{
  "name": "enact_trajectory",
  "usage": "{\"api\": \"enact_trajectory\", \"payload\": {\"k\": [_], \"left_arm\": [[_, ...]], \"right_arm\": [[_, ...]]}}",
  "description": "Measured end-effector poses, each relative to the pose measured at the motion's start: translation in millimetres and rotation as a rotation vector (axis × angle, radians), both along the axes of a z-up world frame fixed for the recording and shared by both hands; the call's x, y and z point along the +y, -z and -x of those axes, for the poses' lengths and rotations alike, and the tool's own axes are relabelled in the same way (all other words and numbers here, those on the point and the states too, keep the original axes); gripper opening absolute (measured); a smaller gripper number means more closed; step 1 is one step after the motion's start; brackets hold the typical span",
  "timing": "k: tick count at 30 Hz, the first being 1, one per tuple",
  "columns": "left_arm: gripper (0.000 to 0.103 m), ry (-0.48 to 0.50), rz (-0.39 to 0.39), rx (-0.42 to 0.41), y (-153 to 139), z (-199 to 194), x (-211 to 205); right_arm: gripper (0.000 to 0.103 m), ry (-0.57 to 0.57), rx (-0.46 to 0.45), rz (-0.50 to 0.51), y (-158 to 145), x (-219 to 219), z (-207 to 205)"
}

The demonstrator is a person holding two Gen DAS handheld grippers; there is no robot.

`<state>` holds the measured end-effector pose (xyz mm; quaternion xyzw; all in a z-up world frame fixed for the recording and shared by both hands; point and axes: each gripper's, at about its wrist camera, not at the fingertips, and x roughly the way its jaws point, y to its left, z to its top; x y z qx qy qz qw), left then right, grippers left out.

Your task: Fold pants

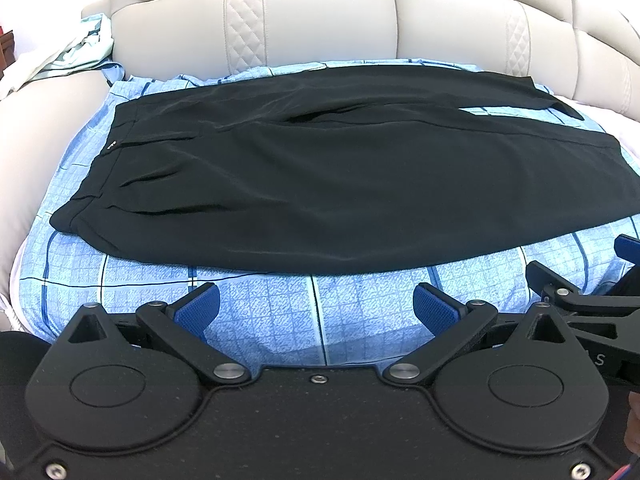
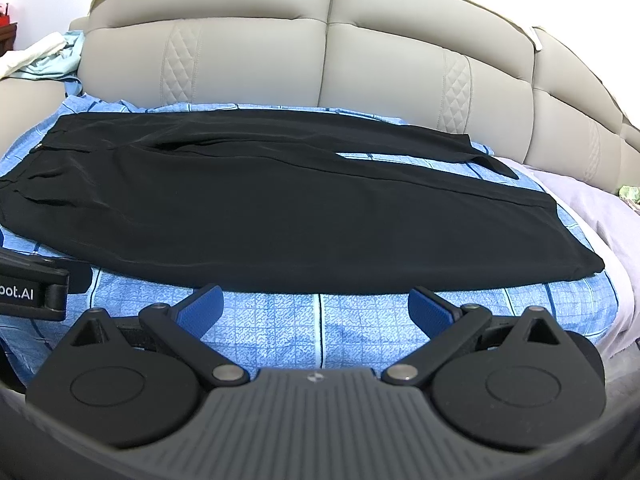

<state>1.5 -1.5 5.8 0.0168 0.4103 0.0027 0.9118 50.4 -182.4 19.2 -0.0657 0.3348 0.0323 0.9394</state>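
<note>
0 folds completed, by my judgement: the black pants (image 1: 320,184) lie flat across the blue checked sheet (image 1: 260,312) on the bed, both legs apart at the hems. My left gripper (image 1: 316,310) and right gripper (image 2: 316,306) hover near the closest edge, jaws wide, holding nothing.

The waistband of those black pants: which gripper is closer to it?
Left. The left gripper hovers open nearer the waistband; the right gripper, also open, sits toward the leg hems.
</note>
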Motion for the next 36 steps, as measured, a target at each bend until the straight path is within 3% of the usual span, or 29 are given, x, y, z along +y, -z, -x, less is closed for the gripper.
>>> {"api": "enact_trajectory", "payload": {"k": [17,22,25,30,36], "left_arm": [[0.103,0.009,-0.003,0.01,7,-5,3],[0.103,0.004,0.0,0.022,3,-26,15],[0.103,-0.014,0.018,0.043,-4,-53,33],[0.102,-0.128,0.003,0.012,-26,-109,74],[0.102,-0.313,0.154,-0.006,-51,-192,141]], "right_arm": [[0.103,0.008,0.01,0.008,4,1,-3],[0.103,0.012,-0.001,-0.003,2,0,-16],[0.103,0.016,-0.004,-0.036,-5,-7,-48],[0.103,0.062,-0.055,-0.12,-21,-22,-114],[0.103,0.146,0.01,-0.324,-36,-52,-229]]}}
